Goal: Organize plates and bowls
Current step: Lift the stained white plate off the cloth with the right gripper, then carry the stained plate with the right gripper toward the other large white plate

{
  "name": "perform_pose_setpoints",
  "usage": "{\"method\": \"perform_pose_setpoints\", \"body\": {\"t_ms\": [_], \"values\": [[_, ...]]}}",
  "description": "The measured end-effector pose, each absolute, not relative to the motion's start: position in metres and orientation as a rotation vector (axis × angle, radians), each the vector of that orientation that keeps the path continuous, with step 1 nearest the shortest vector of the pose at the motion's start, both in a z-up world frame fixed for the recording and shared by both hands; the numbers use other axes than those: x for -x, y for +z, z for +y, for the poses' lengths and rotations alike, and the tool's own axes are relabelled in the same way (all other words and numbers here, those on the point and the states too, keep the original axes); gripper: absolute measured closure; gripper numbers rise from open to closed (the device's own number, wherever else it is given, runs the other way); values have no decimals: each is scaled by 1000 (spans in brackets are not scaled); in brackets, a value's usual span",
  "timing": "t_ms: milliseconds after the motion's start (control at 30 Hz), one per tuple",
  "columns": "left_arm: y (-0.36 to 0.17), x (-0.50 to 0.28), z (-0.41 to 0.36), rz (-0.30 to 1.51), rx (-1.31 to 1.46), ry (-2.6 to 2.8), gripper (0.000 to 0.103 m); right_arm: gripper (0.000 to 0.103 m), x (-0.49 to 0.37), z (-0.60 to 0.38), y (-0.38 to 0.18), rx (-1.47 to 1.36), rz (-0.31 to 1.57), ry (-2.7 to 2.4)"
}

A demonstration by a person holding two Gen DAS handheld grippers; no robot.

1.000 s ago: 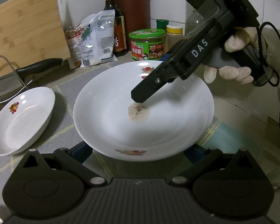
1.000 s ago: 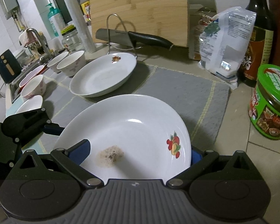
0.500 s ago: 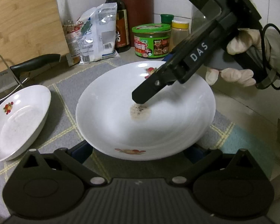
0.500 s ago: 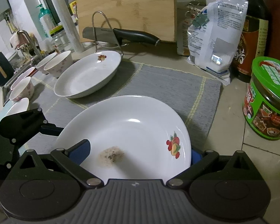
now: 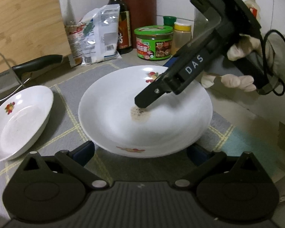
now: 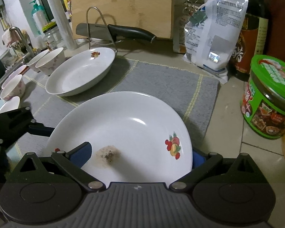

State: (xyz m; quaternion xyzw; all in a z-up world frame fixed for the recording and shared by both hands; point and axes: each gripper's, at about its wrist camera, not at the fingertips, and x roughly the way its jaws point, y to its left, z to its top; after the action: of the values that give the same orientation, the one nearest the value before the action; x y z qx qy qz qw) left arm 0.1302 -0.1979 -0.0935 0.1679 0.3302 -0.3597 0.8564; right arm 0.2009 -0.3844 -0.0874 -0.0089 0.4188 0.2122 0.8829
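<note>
Right fingers: closed on the rim of the dirty plate, one above, one below.
Left gripper: spread wide, plate edge between its fingers.
Plate: over the grey mat.
Nearby: second plate, green tub, knife, bag.
Count: two plates, at least four bowls.

My left gripper jaws wide apart, plate w/ brown stain betw. them. Right gripper reaches over plate. 2nd plate at left on mat.
</note>
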Motion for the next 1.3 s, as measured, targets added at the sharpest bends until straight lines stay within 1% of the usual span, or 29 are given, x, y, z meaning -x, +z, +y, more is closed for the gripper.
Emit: {"method": "perform_pose_setpoints", "body": {"t_ms": [333,567,900,1300], "values": [[-58,-108,-168,675,-240,-599,1,0,-175,-376,-51,52,769,348],[-34,-81,-133,624,-156,-433,1,0,-151,-341,-34,53,711,376],[-30,-36,-67,601,-86,-319,1,0,-127,-263,-28,58,710,458],[-34,5,31,605,-91,-287,1,0,-105,-163,-34,45,748,501]]}}
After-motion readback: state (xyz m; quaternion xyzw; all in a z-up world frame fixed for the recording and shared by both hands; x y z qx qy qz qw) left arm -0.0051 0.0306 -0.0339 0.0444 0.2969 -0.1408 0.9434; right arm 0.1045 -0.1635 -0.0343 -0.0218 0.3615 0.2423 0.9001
